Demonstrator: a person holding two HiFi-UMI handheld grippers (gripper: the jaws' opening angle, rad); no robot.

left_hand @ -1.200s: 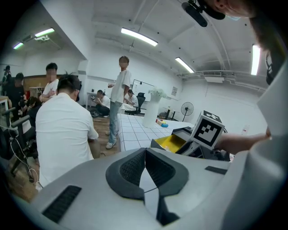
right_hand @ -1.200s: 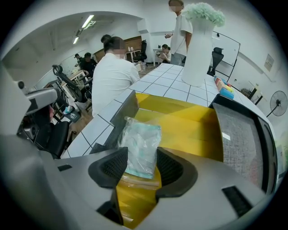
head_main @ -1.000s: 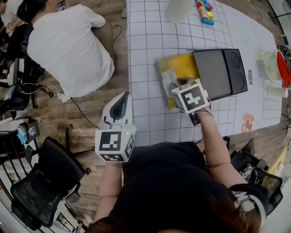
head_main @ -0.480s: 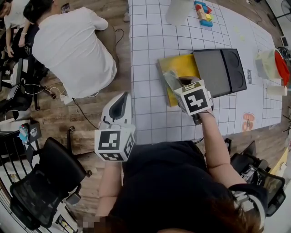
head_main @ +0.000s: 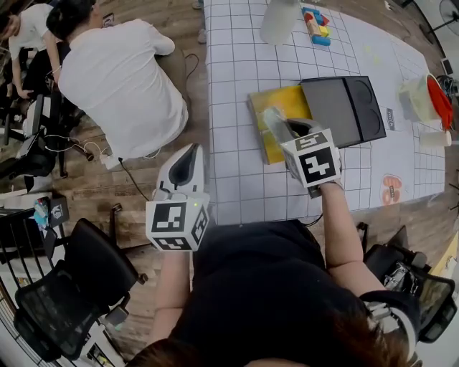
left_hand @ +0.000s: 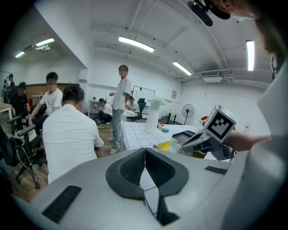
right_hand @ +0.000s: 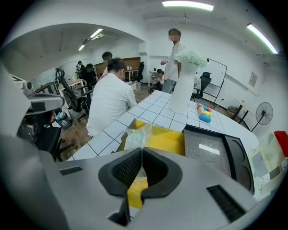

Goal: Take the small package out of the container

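The small package [right_hand: 136, 134] is a clear crinkled plastic bag. It stands up from the near left corner of the yellow container [head_main: 285, 102], an open box whose inside [right_hand: 167, 140] shows beyond the jaws. My right gripper [head_main: 290, 131] reaches over the container's near edge, its jaws closing tight on the bag's lower part [head_main: 274, 122]. The right gripper view shows both pads [right_hand: 127, 167] pressed on the plastic. My left gripper [head_main: 192, 152] hangs off the table's left edge, over the floor. It is shut with nothing in it, its pads meeting in the left gripper view [left_hand: 145, 151].
The container's black lid [head_main: 345, 111] lies open to its right. A white vase [head_main: 280, 16] and coloured toy blocks [head_main: 316, 23] stand at the table's far end, a red-lidded tub [head_main: 432, 101] at the right edge. A person in a white shirt [head_main: 118, 80] sits left of the table.
My right gripper's jaws have closed on the package, which lay flat in the container and now stands up between them. The left gripper has barely moved.
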